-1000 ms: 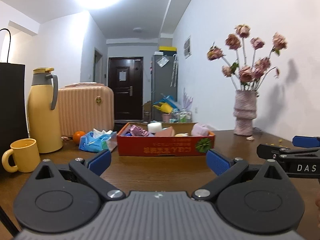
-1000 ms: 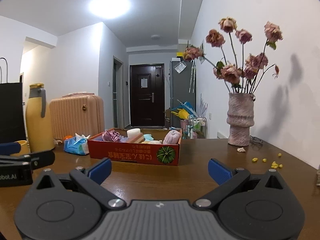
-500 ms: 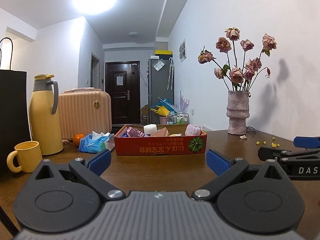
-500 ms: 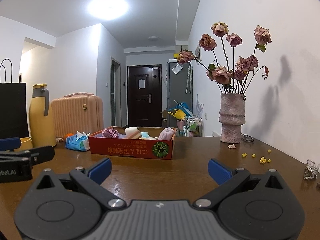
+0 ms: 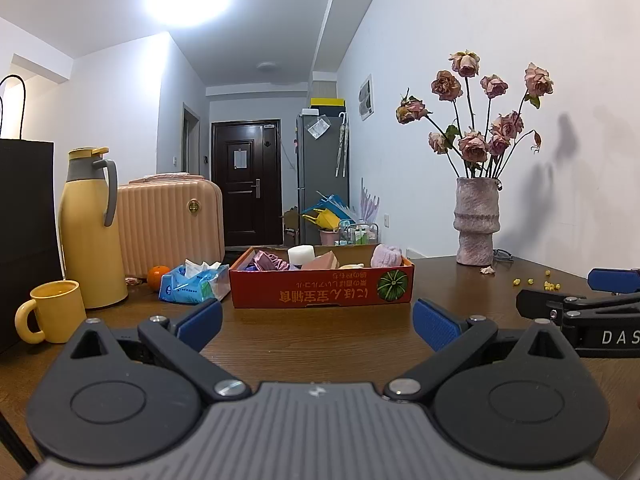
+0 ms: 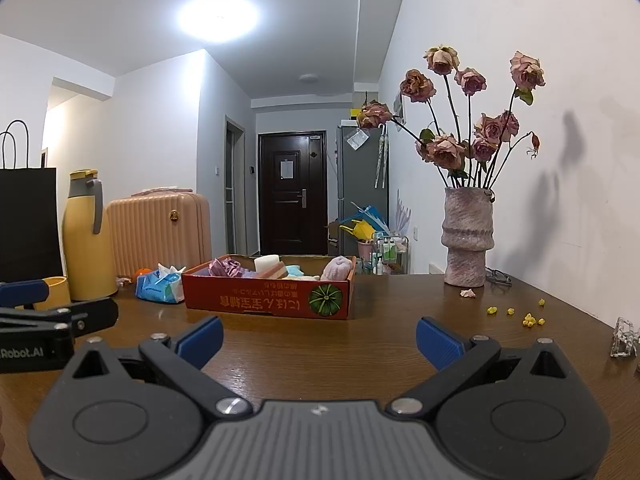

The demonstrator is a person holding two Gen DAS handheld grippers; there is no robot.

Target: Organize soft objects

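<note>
Brown wood-grain table (image 5: 320,344) carries everything you work with. Your left gripper (image 5: 316,322) sits low over this surface with its blue-padded jaws spread wide and nothing between them. Your right gripper (image 6: 318,338) sits level beside it, jaws equally wide and empty. Each gripper shows at the edge of the other's view: the right one at the right edge of the left wrist view, the left one at the left edge of the right wrist view.

Ahead of both grippers, and apart from them, stands a shallow red cardboard box with a watermelon print on its front wall (image 5: 322,290). It holds the soft objects:
- a crumpled purple fabric piece (image 5: 266,261) at the left end;
- a white cylindrical sponge (image 5: 300,254) behind the middle;
- a pink foam block (image 5: 326,260), tilted, near the middle;
- a fuzzy lilac plush item (image 5: 386,256) at the right end;
- a light-blue soft piece (image 6: 294,270), seen only in the right wrist view.

Just beside the box's left wall lies a blue plastic pack of tissues (image 5: 188,286), with a small orange fruit (image 5: 158,276) behind it. Further left stand a tall yellow thermos jug with a grey handle (image 5: 90,228) and a yellow ceramic mug (image 5: 56,310). A peach ribbed suitcase (image 5: 172,224) stands behind the jug.

To the right of the box, well apart from it, stands a mottled pink ceramic vase of dried roses (image 5: 476,222). Small yellow crumbs (image 6: 528,318) lie scattered on the table near it.
</note>
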